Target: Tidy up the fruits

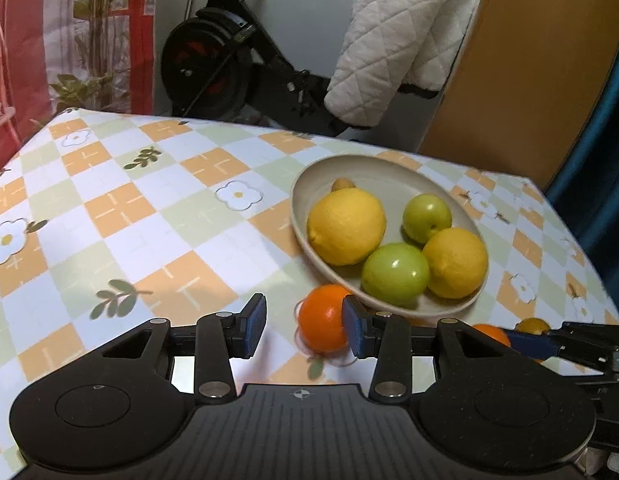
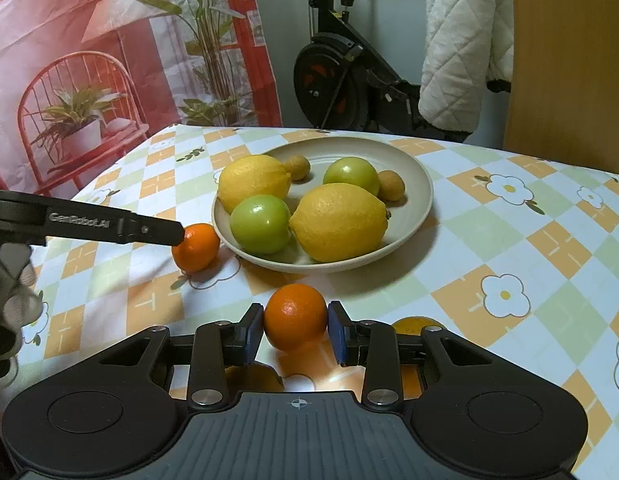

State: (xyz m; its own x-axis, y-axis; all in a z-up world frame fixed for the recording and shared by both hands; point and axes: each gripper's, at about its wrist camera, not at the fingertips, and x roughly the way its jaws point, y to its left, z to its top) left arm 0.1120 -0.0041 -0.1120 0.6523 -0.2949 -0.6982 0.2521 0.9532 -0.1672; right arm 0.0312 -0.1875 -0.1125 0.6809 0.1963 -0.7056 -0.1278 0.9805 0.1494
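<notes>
gripping a round, dimpled orange (image 2: 295,316), right jaws closed

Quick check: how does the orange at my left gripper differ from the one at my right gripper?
The left gripper is open: its round orange rests on the checked tablecloth, only the right pad touching. The right gripper is shut on its round orange, both pads pressing. The left one sits beside the beige plate; the right one sits nearer the table's front. Both remain outside the plate.
</notes>
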